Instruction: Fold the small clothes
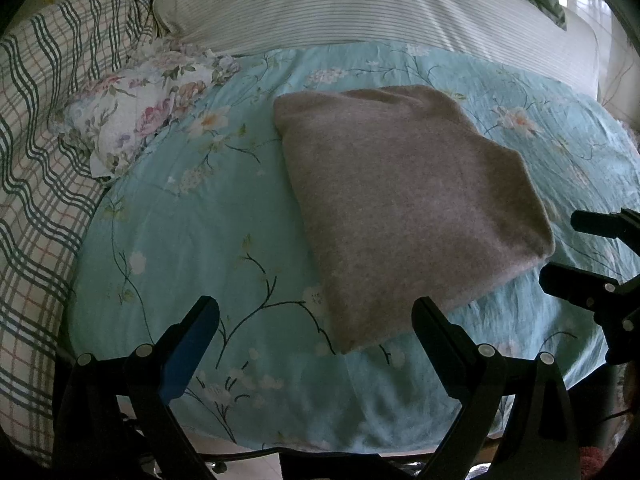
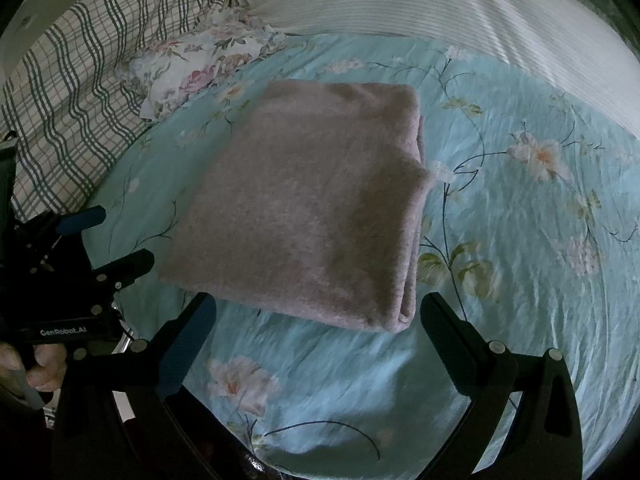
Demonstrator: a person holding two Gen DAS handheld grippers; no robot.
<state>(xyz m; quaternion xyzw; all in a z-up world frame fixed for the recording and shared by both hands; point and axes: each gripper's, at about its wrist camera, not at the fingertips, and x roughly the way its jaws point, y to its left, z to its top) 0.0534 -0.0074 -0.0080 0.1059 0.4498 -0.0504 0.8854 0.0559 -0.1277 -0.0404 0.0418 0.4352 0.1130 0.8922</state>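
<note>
A pinkish-grey knit garment (image 1: 404,208) lies folded into a neat rectangle on the turquoise floral bedsheet (image 1: 192,240). It also shows in the right wrist view (image 2: 308,208), with stacked folded edges on its right side. My left gripper (image 1: 316,312) is open and empty, just short of the garment's near corner. It also shows at the left edge of the right wrist view (image 2: 114,236). My right gripper (image 2: 318,308) is open and empty, hovering at the garment's near edge. It also shows at the right edge of the left wrist view (image 1: 560,248).
A checked quilt (image 1: 44,160) is bunched along the left. A white floral cloth (image 1: 132,120) lies beside it. A striped pillow (image 1: 340,4) runs across the back. The bed's near edge (image 1: 320,448) is just below the grippers.
</note>
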